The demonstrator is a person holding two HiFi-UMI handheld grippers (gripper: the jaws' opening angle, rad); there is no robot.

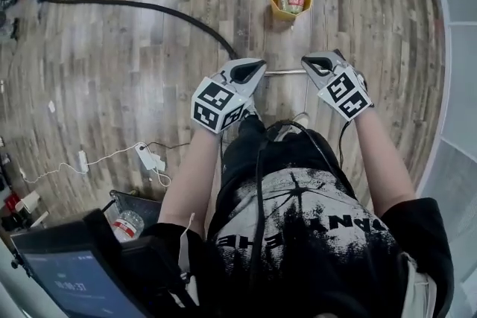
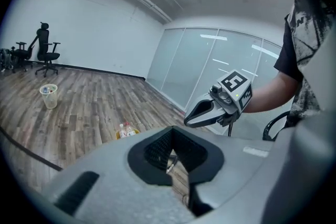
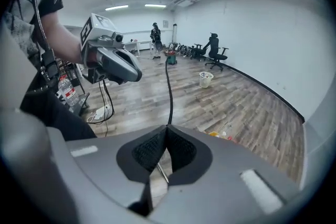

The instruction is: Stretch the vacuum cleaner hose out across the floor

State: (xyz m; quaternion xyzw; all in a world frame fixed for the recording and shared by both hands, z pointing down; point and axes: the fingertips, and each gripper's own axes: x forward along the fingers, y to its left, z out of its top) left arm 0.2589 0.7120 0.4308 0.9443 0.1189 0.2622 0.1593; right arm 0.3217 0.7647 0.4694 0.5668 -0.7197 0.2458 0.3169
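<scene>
Wood-plank floor [image 1: 112,78], black hose [image 1: 149,7] across it, white wall [image 2: 94,23], glass partition [image 2: 210,65]

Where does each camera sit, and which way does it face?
Head view: on the head, steeply down at the floor; forearms, left gripper, right gripper show.
Left gripper view: on that gripper, along its jaws toward the glass wall; right forearm shows.
Right gripper view: on that gripper, along the hose toward the vacuum cleaner; left forearm shows.
Shared: head and left gripper views show the yellow bin.
</scene>
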